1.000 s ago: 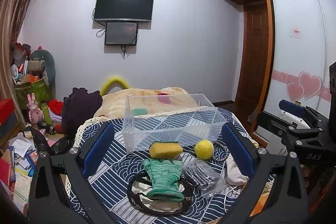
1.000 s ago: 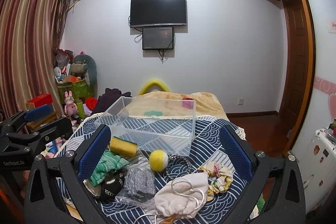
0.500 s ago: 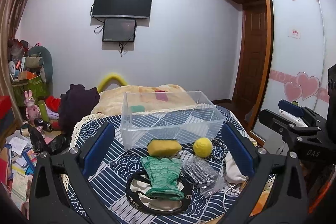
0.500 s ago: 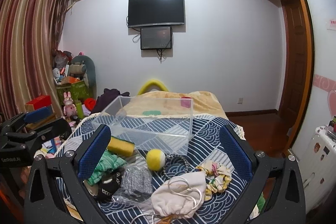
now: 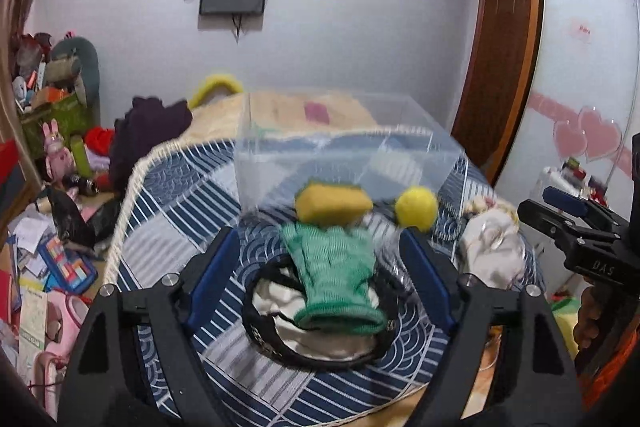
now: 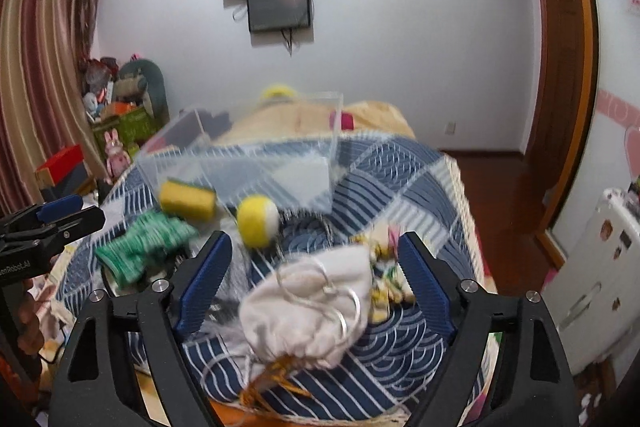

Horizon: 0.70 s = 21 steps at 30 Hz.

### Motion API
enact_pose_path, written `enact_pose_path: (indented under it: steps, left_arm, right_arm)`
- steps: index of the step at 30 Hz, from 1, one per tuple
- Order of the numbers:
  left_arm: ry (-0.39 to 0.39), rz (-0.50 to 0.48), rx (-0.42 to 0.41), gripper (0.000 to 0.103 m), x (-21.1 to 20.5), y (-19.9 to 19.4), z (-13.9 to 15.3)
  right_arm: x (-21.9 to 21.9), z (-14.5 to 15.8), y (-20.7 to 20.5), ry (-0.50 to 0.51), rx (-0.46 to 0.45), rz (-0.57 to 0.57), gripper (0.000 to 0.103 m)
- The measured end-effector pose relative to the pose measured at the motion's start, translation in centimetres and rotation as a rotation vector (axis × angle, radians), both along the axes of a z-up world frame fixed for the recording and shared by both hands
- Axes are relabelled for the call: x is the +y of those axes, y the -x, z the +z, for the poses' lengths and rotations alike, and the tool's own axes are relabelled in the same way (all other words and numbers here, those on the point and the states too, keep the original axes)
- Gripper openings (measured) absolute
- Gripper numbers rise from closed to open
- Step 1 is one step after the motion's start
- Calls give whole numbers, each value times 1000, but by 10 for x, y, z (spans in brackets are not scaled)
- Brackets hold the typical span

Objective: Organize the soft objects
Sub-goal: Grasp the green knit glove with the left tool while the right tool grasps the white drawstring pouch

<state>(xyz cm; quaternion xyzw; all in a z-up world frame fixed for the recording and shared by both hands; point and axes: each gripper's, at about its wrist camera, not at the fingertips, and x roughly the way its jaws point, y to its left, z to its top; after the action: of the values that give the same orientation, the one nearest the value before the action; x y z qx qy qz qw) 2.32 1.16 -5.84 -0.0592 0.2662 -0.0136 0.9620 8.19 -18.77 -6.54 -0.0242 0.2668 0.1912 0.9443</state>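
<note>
On a blue patterned cloth lie a green knitted glove (image 5: pixel 334 279) on a black-rimmed white item (image 5: pixel 320 341), a yellow sponge (image 5: pixel 334 205), a yellow ball (image 5: pixel 416 207) and a white drawstring pouch (image 6: pixel 308 311). A clear plastic box (image 5: pixel 340 151) stands behind them. My left gripper (image 5: pixel 326 279) is open, with its fingers either side of the glove. My right gripper (image 6: pixel 312 283) is open, with its fingers either side of the pouch. The glove (image 6: pixel 140 247), sponge (image 6: pixel 188 201) and ball (image 6: pixel 258 221) also show in the right wrist view.
A floral scrunchie (image 6: pixel 386 279) lies right of the pouch. A cluttered pile of toys and boxes (image 5: pixel 52 147) fills the floor at left. A wooden door (image 5: pixel 504 59) and wardrobe (image 5: pixel 592 47) stand at right. The table's near edge is just below both grippers.
Both grippers have dropped and moved forward toward the table. The glove now sits between the left fingers and the pouch between the right fingers. Both views are motion-blurred.
</note>
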Motion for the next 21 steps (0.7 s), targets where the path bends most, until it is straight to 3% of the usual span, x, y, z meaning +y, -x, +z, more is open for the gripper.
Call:
enact_pose_path:
  steps: [4,8,13,17,21]
  left_arm:
    - [14,-26,55,80,-4,-12,-15]
    - [0,-49,98,69,-13,-25,-27]
    - [10,-52,152,55,-14,-38,-41]
    - [63,-48,173,48,-4,-43,-47]
    - [76,-52,164,35,-2,-41,-47]
  right_arm:
    - [-5,-13,-5,1,61,7,77]
    - [-4,-23,-9,5,108,20,76]
    - [4,-38,-18,45,163,57,64]
    - [7,-47,-20,71,192,79,57]
    - [10,-50,-19,87,190,85,40]
